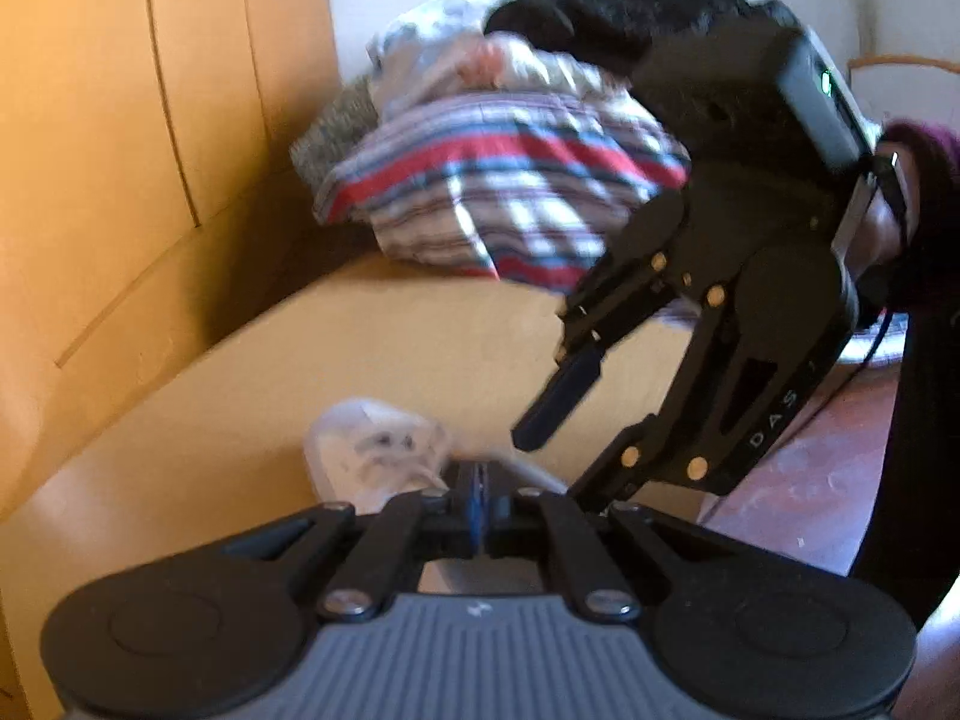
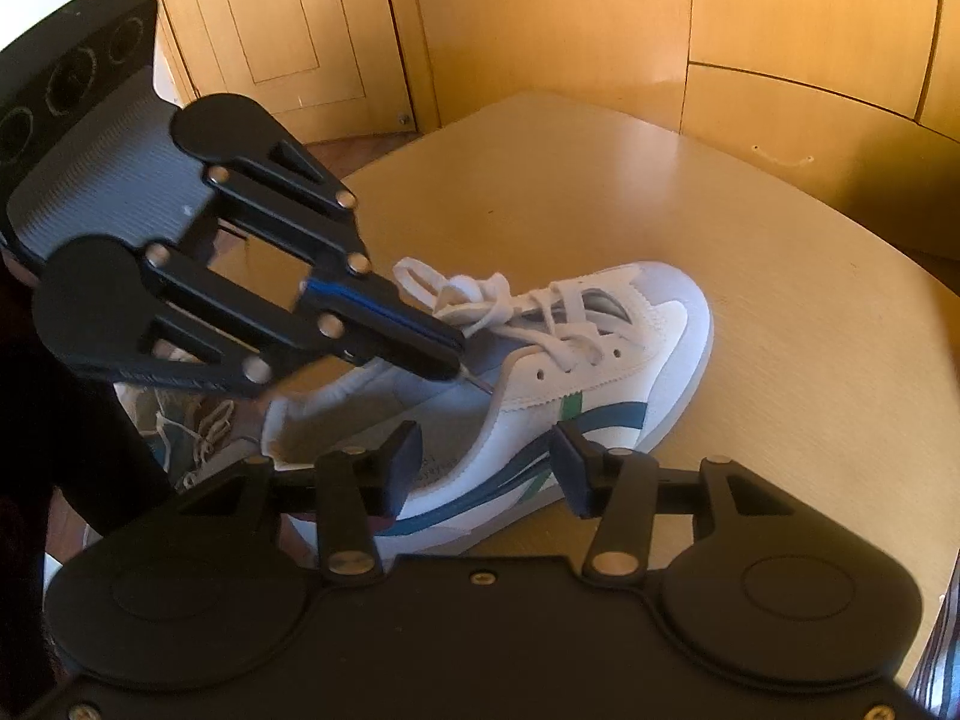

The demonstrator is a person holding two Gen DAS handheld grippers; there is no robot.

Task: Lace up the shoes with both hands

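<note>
A white sneaker (image 2: 606, 354) with blue and green side stripes lies on the yellow table (image 2: 780, 276), toe pointing right, its white lace (image 2: 480, 294) loosely threaded. My left gripper (image 2: 453, 360) reaches in from the upper left and is shut on the lace end over the shoe's opening. A thin tip pokes out past its fingers. In the left wrist view the left gripper (image 1: 474, 477) is shut, with white lace (image 1: 528, 468) trailing right and the sneaker (image 1: 372, 450) blurred behind. My right gripper (image 2: 486, 468) stands open above the heel, holding nothing; it also shows as the right gripper (image 1: 561, 465).
A pile of striped and checked clothes (image 1: 510, 192) lies at the table's far side. A second shoe (image 2: 198, 426) sits lower at the left, beyond the table edge. Wooden panels and doors (image 2: 540, 30) surround the table. A person's hand and dark sleeve (image 1: 918, 210) hold the right gripper.
</note>
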